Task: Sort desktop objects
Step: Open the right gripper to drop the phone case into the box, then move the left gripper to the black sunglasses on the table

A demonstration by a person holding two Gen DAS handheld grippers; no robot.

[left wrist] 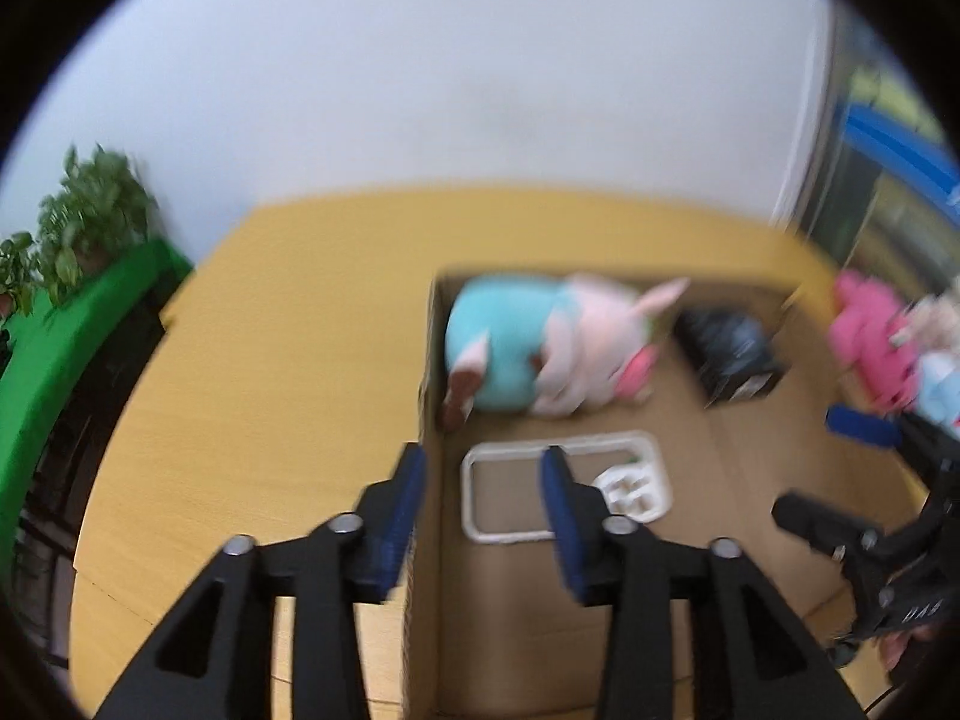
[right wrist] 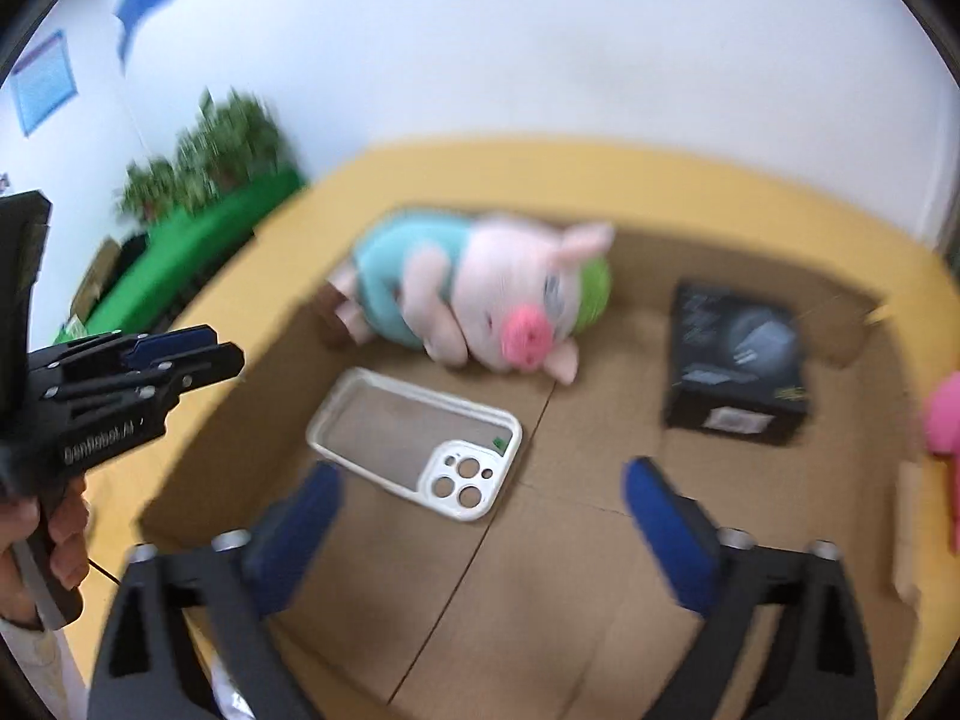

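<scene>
White, clear-backed phone case (right wrist: 417, 441) with a three-hole camera cut-out lies flat on the floor of the shallow brown cardboard box (right wrist: 576, 588), which sits on the yellow wooden counter (left wrist: 252, 360). Behind it in the box lie a pink plush pig in a turquoise shirt (right wrist: 474, 300) and, well apart to the right, a black rectangular carton (right wrist: 738, 366). Left gripper (left wrist: 483, 483) points downward over the box's left wall, its blue-padded jaws partly open and empty; a hand (right wrist: 54, 534) grips its handle. Right gripper (right wrist: 480, 501) tilts down over the box floor, jaws spread wide, holding nothing. A pink soft toy (left wrist: 870, 336) lies beside the box.
</scene>
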